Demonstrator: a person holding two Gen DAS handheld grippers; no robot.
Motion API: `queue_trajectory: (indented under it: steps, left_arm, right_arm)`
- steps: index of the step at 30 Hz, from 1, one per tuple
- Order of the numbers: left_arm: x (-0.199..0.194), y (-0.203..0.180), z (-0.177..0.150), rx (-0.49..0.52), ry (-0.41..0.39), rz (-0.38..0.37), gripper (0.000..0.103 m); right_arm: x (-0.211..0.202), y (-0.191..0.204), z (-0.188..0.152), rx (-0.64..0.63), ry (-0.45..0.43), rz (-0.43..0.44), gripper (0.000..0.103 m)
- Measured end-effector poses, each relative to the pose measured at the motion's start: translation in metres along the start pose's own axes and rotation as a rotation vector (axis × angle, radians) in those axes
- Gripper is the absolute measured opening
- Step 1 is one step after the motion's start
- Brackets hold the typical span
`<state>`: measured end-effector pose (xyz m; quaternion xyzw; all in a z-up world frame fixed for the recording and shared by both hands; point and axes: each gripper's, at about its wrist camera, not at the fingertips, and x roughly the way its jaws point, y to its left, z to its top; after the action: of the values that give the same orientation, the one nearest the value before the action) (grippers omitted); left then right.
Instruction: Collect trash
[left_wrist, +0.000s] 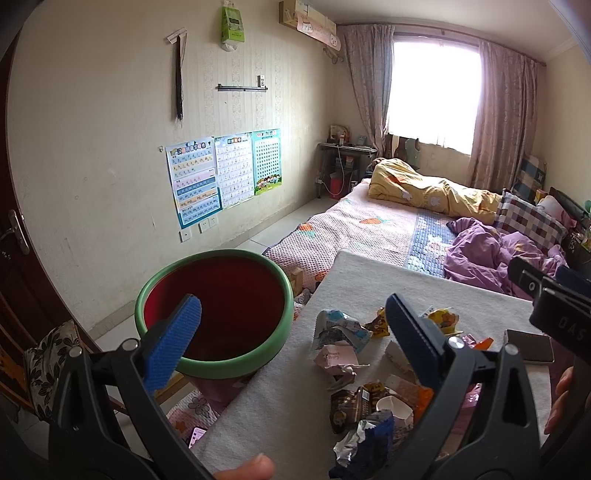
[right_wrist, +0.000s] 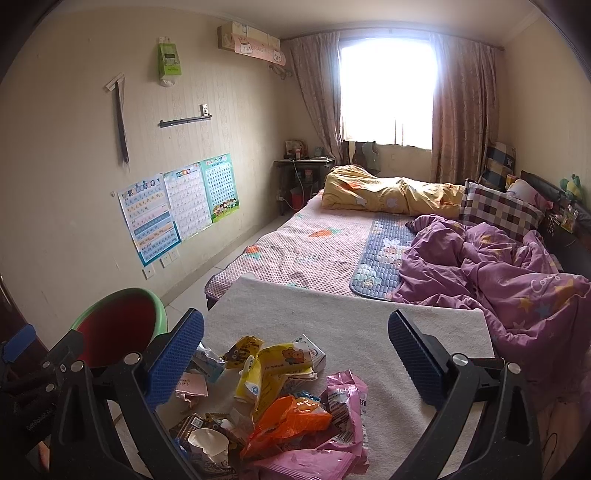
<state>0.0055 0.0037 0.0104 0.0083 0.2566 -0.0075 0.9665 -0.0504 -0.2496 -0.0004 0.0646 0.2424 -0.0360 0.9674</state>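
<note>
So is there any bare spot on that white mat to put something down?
Yes: the far half of the white mat, toward the bed, and its right side are bare. The wrapper pile crowds the near-left part, beside the bin.

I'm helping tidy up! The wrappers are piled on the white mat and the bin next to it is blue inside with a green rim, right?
Almost. The bin is red inside, not blue; the left wrist view shows it clearly. Its rim is green, and the wrappers are piled on the white mat beside it.
</note>
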Motion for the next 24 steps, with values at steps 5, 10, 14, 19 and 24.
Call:
queue_trajectory:
  steps: [5,10,14,19,24]
  left_arm:
    - [0.0,0.0,0.0,-0.001,0.0,0.0,0.098]
    - [-0.001,0.002,-0.002,-0.003,-0.002,0.003,0.098]
    - [-0.001,0.003,-0.002,-0.003,-0.001,0.001,0.098]
    - [-0.003,0.002,-0.01,0.036,0.015,-0.092,0.098]
    - [0.003,-0.012,-0.051,0.13,0.141,-0.22,0.098]
  right_arm:
    - [0.0,-0.001,0.0,0.0,0.001,0.001,0.096]
    - [0.001,0.0,-0.001,-0.001,0.002,0.002,0.096]
    - [0.002,0.001,-0.001,0.002,0.004,0.002,0.096]
    - [0.006,-0.003,-0.013,0.018,-0.003,0.043,0.096]
    - [0.005,-0.016,-0.032,-0.049,0.045,0.084,0.096]
